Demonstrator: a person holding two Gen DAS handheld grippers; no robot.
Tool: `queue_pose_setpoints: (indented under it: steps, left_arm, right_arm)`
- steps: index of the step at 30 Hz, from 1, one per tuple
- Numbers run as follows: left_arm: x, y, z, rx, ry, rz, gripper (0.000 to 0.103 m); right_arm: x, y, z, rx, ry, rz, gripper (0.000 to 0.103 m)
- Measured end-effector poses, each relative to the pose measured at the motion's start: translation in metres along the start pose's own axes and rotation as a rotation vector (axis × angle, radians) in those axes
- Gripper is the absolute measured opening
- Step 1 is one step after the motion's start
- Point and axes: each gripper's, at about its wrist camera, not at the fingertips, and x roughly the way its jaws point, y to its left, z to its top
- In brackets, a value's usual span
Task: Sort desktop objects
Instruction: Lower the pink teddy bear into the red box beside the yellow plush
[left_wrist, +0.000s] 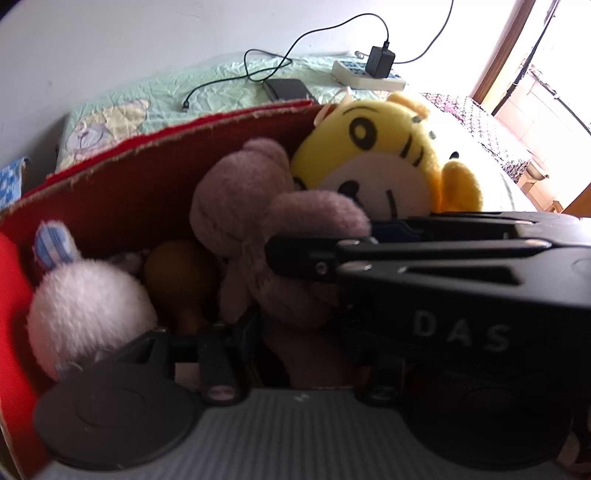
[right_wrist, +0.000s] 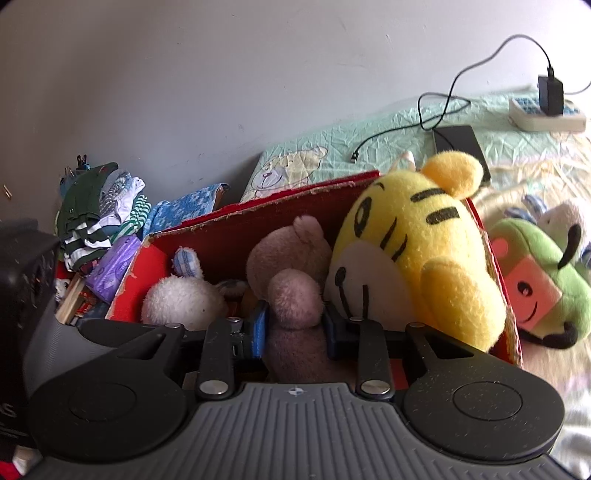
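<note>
Box: we see one red cardboard box (right_wrist: 236, 236), open top, on the bed.
Toys in box: we count three clear ones: one mauve plush bear (right_wrist: 288, 266) in the middle, one yellow tiger plush (right_wrist: 417, 258) on the right, one white fluffy plush (right_wrist: 181, 299) with a blue-checked ear on the left. A brownish rounded thing (left_wrist: 177, 273) sits low between white plush and bear; we cannot tell what it is.
Toys outside: one green plush (right_wrist: 543, 266) with a pink face, on the bed right of the box.
Far side: one power strip (right_wrist: 546, 118) with one black charger (right_wrist: 550, 94) plugged in, one flat black device (right_wrist: 458, 142), one folded clothes pile (right_wrist: 103, 214) far left.
Right gripper (right_wrist: 293, 326): jaws narrowed to about the width of the bear's limb, blue pads pressing it from both sides, at the box's near edge.
Left gripper (left_wrist: 255, 328): only one finger clearly shows, low by the bear; the right gripper's black body crosses in front. We cannot tell the jaw gap or any grip.
</note>
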Motion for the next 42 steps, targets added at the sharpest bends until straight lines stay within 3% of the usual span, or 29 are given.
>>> queue_pose_setpoints:
  steps: [16, 36, 42]
  left_arm:
    - [0.0015, 0.0025, -0.0041, -0.062, 0.034, 0.025, 0.052]
    - [0.0033, -0.0028, -0.0048, -0.033, 0.022, 0.069, 0.052]
    - [0.0017, 0.0003, -0.0053, -0.043, 0.017, 0.071, 0.052]
  right_arm:
    - [-0.0035, -0.0055, -0.0063, 0.068, 0.028, 0.028, 0.030]
    - [-0.0015, -0.0026, -0.0064, 0.037, 0.046, 0.030, 0.036]
    - [-0.0062, -0.0095, -0.0063, 0.089, 0.036, 0.062, 0.036]
